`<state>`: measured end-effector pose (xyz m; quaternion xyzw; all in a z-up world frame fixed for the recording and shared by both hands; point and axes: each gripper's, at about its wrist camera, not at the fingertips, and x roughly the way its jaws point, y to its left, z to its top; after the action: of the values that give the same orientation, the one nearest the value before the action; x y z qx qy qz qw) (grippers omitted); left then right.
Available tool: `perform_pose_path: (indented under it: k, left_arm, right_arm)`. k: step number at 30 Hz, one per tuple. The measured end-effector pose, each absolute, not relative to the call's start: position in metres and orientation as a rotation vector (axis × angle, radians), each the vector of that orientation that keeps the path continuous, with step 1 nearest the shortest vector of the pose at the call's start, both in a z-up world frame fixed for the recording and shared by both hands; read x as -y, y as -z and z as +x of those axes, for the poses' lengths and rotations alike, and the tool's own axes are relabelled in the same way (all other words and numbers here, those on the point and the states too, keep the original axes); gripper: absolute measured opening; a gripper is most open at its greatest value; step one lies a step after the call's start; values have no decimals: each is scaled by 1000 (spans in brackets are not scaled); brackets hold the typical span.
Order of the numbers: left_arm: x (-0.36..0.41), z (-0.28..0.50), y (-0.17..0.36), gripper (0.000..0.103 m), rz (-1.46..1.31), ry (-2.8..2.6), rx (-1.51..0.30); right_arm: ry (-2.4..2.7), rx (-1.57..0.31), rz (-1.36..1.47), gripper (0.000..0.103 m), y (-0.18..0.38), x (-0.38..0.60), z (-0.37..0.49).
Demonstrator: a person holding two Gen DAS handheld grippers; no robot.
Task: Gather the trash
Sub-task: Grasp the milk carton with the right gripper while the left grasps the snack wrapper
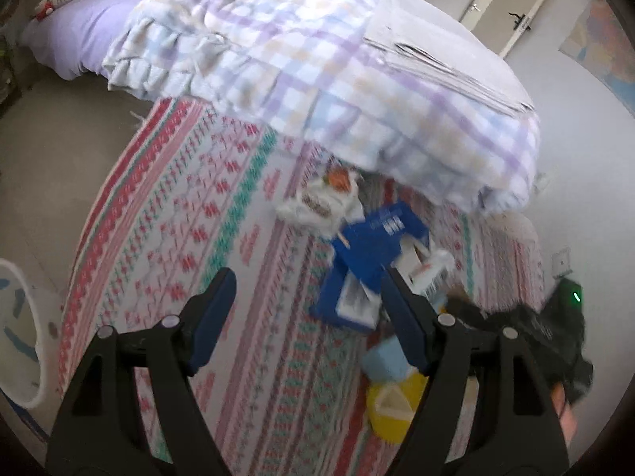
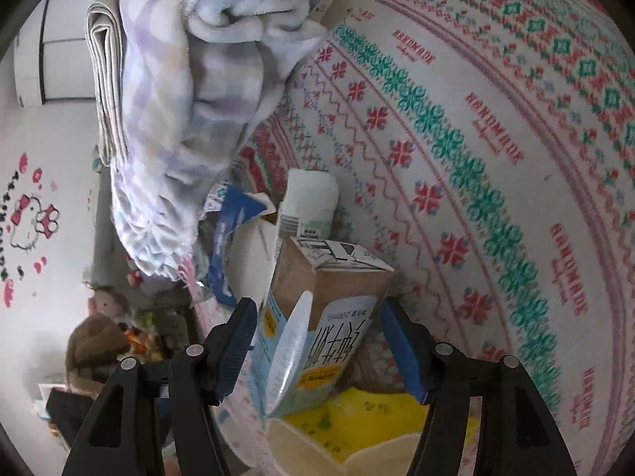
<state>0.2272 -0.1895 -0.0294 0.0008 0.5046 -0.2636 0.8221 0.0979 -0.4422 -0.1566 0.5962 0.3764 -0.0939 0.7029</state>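
Left gripper (image 1: 307,293) hangs over the patterned pink, red and green woven rug (image 1: 190,214), jaws wide apart, nothing between them, only bare rug in the gap. Off its left finger, a white round bin rim (image 1: 24,357) at the frame edge. Ahead of the jaws and a bit right, a crumpled white plastic bag with printed wrapper inside (image 1: 317,202). Just beyond the right fingertip, a flattened dark blue cardboard box (image 1: 377,246) with a white bottle (image 1: 432,265) lying beside it. Under and right of the right finger, a pale blue carton (image 1: 385,361) and a yellow object (image 1: 393,408). Checked pastel quilt (image 1: 317,59) hangs off the bed further ahead.

Right gripper (image 2: 315,315) has jaws open around a pale blue and brown milk carton with a torn-open top (image 2: 321,317); carton sits between the pads, gaps on both sides, so not clamped. Past the carton's far end, a white cylindrical bottle (image 2: 307,202); to its left, blue and white crumpled packaging (image 2: 234,218). Yellow fabric (image 2: 357,416) below the jaws.
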Motion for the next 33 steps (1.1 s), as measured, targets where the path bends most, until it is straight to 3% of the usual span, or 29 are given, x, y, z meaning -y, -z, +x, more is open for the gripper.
perform_pose_path:
  k: [5, 10, 15, 16, 17, 19, 21, 23, 33]
  left_arm:
    - [221, 246, 50, 75, 145, 551, -1108]
    - [244, 257, 61, 75, 281, 529, -1026]
    - [254, 254, 67, 54, 281, 639, -1022]
    - [257, 255, 69, 43, 285, 644, -1027]
    - [258, 256, 73, 26, 286, 649, -1043]
    - [259, 260, 81, 11, 258, 652, -1094]
    - [254, 263, 81, 9, 216, 643, -1103]
    - [247, 265, 77, 0, 177, 654, -1102]
    - [213, 273, 51, 1, 36, 631, -1081]
  right_arm:
    - [230, -866, 1266, 67, 158, 433, 115]
    - [200, -875, 1281, 67, 157, 432, 116]
    - [193, -871, 1290, 67, 159, 430, 118]
    - [194, -871, 1281, 67, 157, 429, 120]
    - [193, -873, 1272, 66, 159, 430, 120]
    - [202, -874, 1254, 65, 157, 429, 120]
    - [202, -877, 1243, 65, 154, 426, 120]
    - [202, -883, 1230, 64, 153, 425, 119]
    - [177, -795, 1226, 63, 123, 425, 100]
